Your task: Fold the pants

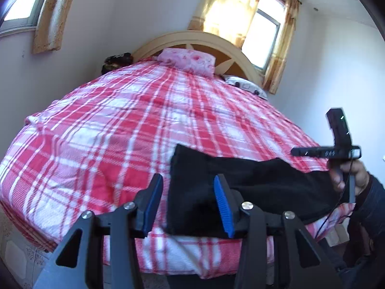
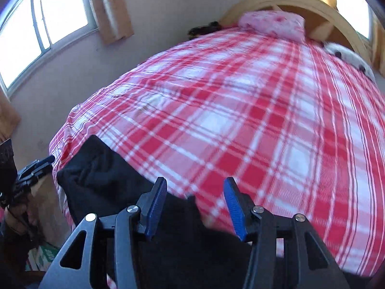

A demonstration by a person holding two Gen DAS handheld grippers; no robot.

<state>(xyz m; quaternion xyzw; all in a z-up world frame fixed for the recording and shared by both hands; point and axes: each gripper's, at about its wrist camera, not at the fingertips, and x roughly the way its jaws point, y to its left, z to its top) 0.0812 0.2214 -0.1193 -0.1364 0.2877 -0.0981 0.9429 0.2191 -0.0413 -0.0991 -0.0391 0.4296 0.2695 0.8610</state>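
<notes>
At the bed's near edge, black pants (image 1: pixel 252 187) lie bunched on the plaid bedspread (image 1: pixel 120 125). Your left tool (image 1: pixel 189 207) and right tool (image 2: pixel 195 208) both have fingers apart, holding nothing. Pinch one corner with each, lift together, keep tension even so edges line up.

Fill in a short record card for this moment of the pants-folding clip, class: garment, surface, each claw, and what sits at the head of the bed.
garment: black pants, lying bunched across the near edge of the bed
surface: red and white plaid bedspread
left claw: open, holding nothing, one end of the pants between its blue pads
right claw: open, holding nothing, over the other end of the pants
head of bed: pink floral pillow against an arched wooden headboard
fold status: not yet folded flat
</notes>
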